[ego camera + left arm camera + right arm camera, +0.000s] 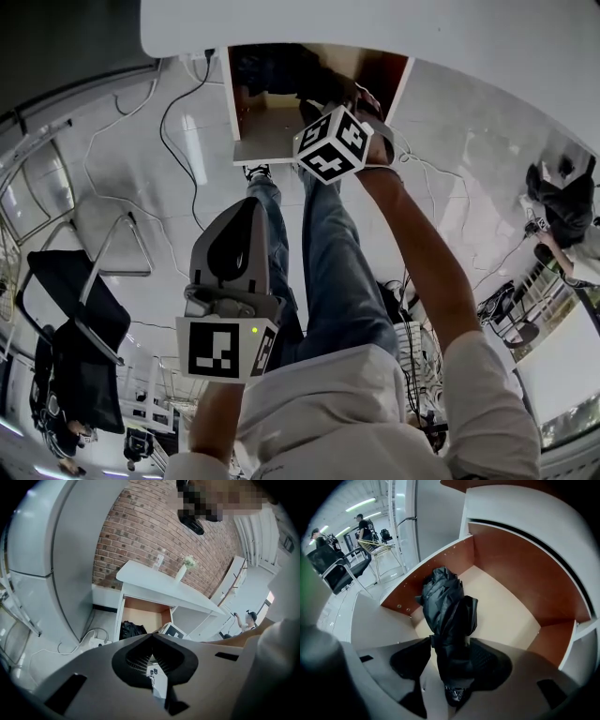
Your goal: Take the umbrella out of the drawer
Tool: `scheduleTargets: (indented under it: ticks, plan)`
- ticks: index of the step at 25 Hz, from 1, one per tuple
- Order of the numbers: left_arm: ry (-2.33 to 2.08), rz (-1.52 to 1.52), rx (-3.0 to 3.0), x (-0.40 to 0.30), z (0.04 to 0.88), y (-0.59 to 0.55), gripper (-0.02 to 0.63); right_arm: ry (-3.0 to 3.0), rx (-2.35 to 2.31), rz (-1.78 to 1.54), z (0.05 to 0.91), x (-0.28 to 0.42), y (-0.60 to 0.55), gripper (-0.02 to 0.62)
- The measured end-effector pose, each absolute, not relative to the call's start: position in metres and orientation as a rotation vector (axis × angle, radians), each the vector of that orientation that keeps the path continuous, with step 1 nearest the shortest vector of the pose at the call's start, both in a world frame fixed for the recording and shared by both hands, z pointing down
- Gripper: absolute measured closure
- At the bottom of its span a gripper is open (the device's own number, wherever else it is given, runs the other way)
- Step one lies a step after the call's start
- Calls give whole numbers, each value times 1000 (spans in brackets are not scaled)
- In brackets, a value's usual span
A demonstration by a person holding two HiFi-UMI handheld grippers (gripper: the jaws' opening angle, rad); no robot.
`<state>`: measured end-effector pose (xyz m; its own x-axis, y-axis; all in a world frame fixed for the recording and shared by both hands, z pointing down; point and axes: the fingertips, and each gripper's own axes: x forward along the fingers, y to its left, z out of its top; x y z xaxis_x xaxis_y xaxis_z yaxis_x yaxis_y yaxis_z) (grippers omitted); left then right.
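A folded black umbrella (445,606) lies in the open drawer (511,573), which has brown walls and a pale floor. My right gripper (450,667) points steeply down into the drawer, its jaws open on either side of the umbrella's near end; a gap shows beside the left pad. In the head view its marker cube (333,141) hides the jaws over the drawer (267,145). My left gripper (239,230) hangs lower over the person's legs, away from the drawer. In the left gripper view it (152,637) is shut with nothing in it, and the umbrella (132,630) shows dark in the drawer (140,611).
The drawer belongs to a white desk (159,581) with a vase (185,569) on top, against a brick wall. Cables (178,122) and a power strip (96,641) lie on the floor to the left. Black chairs (75,328) stand left, and another person (562,202) at right.
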<state>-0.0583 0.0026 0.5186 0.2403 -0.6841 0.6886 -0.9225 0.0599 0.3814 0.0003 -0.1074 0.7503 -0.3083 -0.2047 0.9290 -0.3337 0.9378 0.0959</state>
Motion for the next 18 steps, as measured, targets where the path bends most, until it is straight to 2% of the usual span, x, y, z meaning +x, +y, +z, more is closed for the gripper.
scheduleTargets:
  ticks: [9,18]
  plan:
    - [-1519,369,1669,-67,521,6,589,-1841,410,66,768,0,-116,279]
    - [-1515,366,1656,-68,525,6,589,-1793,334,9,791,1,-111,279]
